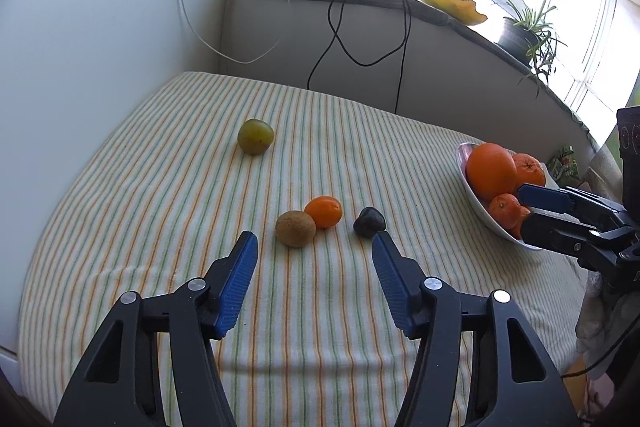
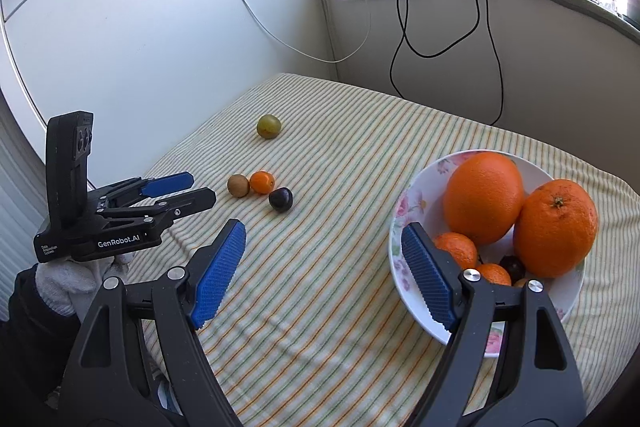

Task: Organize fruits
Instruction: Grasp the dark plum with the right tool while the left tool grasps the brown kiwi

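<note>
Left wrist view showed my left gripper spread, gripping nothing, above the striped cloth near a kiwi, small orange and dark plum. My right gripper also gaped empty beside the floral bowl of oranges.
</note>
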Available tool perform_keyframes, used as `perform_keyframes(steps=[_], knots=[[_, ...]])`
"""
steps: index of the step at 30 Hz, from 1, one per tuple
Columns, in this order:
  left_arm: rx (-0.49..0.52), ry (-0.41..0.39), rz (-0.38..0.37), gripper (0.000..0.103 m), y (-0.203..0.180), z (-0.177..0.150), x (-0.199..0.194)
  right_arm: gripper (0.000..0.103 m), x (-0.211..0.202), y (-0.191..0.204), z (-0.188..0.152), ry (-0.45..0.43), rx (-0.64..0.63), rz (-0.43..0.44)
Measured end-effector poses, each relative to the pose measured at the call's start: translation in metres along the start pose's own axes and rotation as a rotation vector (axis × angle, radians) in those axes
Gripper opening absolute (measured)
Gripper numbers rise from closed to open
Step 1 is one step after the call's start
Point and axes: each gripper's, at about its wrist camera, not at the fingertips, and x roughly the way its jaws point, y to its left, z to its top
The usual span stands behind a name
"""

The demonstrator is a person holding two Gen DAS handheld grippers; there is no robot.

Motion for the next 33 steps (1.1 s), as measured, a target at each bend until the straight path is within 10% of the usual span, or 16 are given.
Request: perform_keyframes(steps=[6, 16, 33], knots=[[0.004, 0.018, -0.013, 0.051, 0.004, 0.002, 0.006, 0.082, 0.027, 0.015, 0.006, 0.041, -0.023, 0.042], [-0.004, 0.045, -0.022, 0.043, 0.013, 0.002, 0.020, 0.048, 0.076, 0.024, 0.011, 0.131, -0.014, 0.055], [0.020, 0.071, -0.022, 0.034, 0.014, 0.005, 0.032, 0.039, 0.124, 0.029, 0.020, 0.181, -0.054, 0.031]])
